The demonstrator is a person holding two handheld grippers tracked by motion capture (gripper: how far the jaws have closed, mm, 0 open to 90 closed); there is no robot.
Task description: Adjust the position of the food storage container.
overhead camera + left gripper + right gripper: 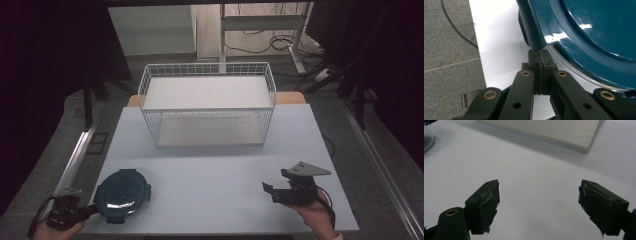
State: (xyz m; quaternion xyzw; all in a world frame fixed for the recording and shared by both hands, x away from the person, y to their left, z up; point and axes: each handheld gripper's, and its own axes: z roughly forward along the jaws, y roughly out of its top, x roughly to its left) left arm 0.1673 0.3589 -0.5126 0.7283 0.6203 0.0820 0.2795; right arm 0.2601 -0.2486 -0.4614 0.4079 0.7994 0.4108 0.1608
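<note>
pale grey counter [220, 175], white wire basket [207, 102] at far edge. probably mid-grasp: left gripper [540, 65] pressed together, pinching rim tab of round dark teal lidded container [121, 194] at near left. right gripper [539, 207] spread, empty, well apart. next likely calls for lifting toward basket.

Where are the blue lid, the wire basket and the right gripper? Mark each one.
blue lid [121, 194]: high view, centre of its top.
wire basket [207, 109]: high view, front top rim.
right gripper [270, 191]: high view, midway between its open fingertips.
</note>
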